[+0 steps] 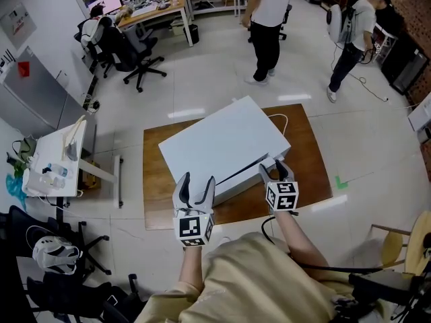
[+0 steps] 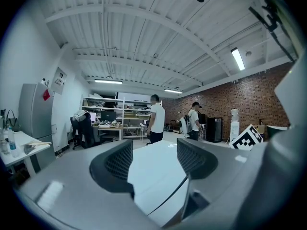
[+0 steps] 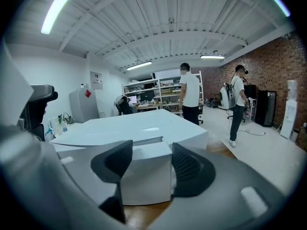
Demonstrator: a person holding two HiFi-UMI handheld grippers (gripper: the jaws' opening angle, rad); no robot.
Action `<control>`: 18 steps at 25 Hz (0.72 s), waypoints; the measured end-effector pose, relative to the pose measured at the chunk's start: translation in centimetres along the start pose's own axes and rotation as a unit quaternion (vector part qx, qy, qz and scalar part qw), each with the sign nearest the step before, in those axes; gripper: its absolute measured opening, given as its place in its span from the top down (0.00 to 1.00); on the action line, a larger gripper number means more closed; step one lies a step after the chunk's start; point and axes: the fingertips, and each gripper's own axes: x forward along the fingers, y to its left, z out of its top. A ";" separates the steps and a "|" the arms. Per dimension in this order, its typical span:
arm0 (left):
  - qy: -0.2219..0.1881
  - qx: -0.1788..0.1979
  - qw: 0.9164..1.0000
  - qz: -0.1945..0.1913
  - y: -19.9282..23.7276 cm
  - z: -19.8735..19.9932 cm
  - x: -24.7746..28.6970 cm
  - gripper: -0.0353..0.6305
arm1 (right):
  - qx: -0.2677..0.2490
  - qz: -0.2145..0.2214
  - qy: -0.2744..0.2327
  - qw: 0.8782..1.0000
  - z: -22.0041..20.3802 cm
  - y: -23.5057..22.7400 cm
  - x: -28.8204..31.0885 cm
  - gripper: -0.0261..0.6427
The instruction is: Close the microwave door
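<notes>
A white microwave (image 1: 222, 143) stands on a brown wooden table (image 1: 306, 147). Its door (image 1: 252, 177) along the near side stands slightly ajar, with a dark slit behind it. My right gripper (image 1: 277, 171) is at the door's right end. In the right gripper view that white end (image 3: 146, 176) fills the gap between the jaws of the right gripper (image 3: 146, 164), and the pads sit against its sides. My left gripper (image 1: 195, 186) hovers at the near left corner, open. The left gripper view shows only the microwave's top (image 2: 144, 181) beyond the spread jaws of the left gripper (image 2: 154, 159).
Two people (image 1: 269, 25) (image 1: 353, 39) stand on the floor beyond the table. Office chairs (image 1: 128, 52) and a desk are at the back left. A white side table (image 1: 57, 163) with bottles is on the left, and a wooden chair (image 1: 407, 244) on the right.
</notes>
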 end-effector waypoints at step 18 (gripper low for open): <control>-0.006 0.007 1.000 0.016 -0.4 -0.5 -0.2 0.51 | 0.013 -0.026 -0.008 1.000 -0.8 -1.1 0.8 0.58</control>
